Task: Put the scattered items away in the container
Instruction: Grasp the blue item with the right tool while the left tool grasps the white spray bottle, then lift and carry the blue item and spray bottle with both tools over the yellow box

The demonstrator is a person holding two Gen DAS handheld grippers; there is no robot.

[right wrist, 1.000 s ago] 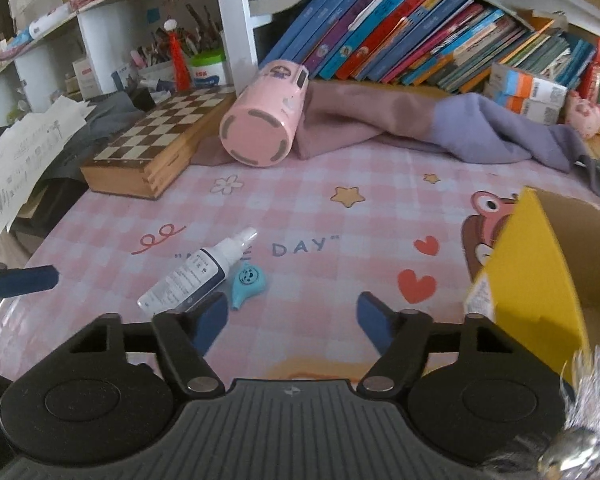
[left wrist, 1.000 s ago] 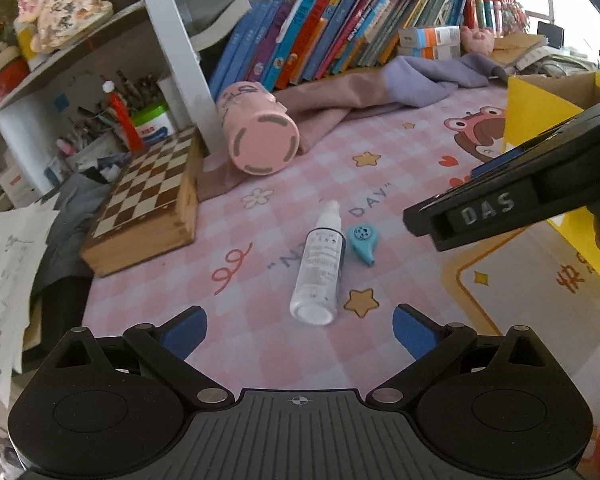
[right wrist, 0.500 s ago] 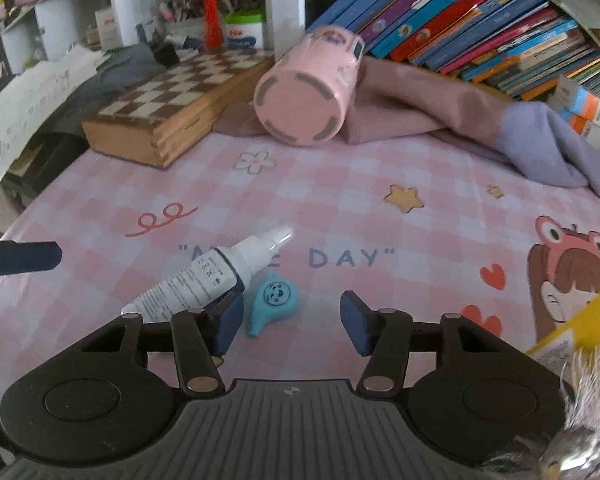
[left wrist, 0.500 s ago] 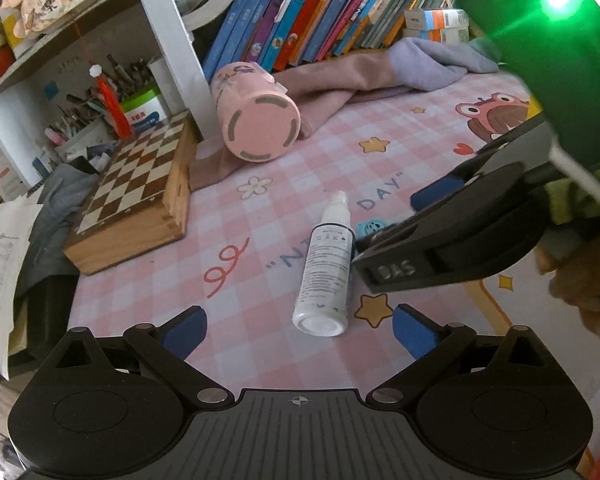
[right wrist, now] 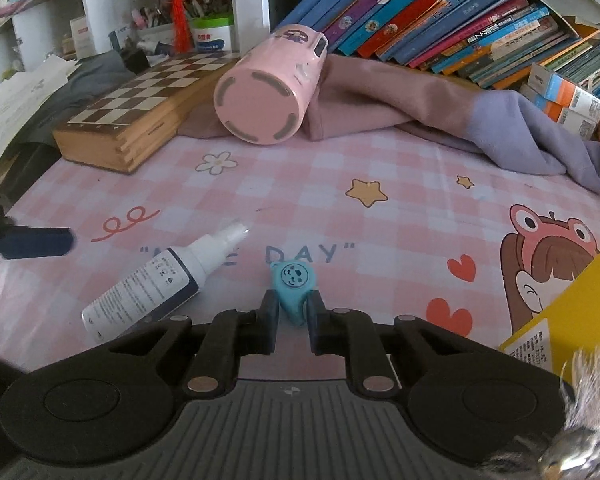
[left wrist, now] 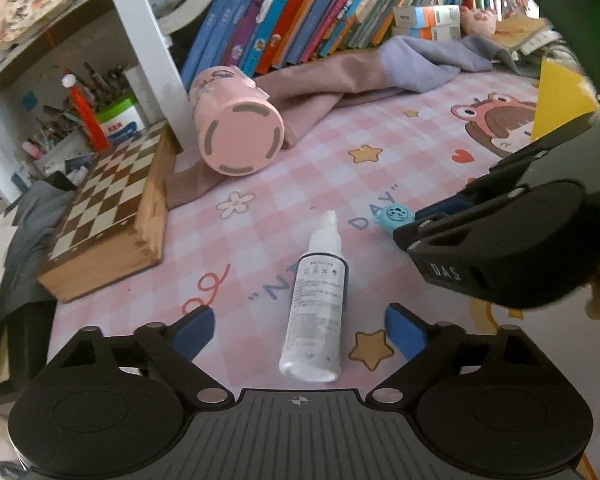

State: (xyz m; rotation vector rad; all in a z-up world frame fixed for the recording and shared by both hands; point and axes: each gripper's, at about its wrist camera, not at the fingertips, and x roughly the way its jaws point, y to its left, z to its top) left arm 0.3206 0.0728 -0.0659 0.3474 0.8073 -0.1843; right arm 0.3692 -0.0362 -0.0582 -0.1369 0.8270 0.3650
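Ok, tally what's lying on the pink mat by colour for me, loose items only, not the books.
White: 1, the spray bottle
Blue: 1, the small whistle clamped in the right gripper
Pink: 1, the tipped cup
Total: 3

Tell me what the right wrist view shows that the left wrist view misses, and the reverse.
Only the right wrist view shows the right gripper pinching the blue whistle's stem. Only the left wrist view shows the left gripper, jaws closing but clear of the spray bottle between them. Both show bottle, whistle, pink cup, chessboard and yellow box.
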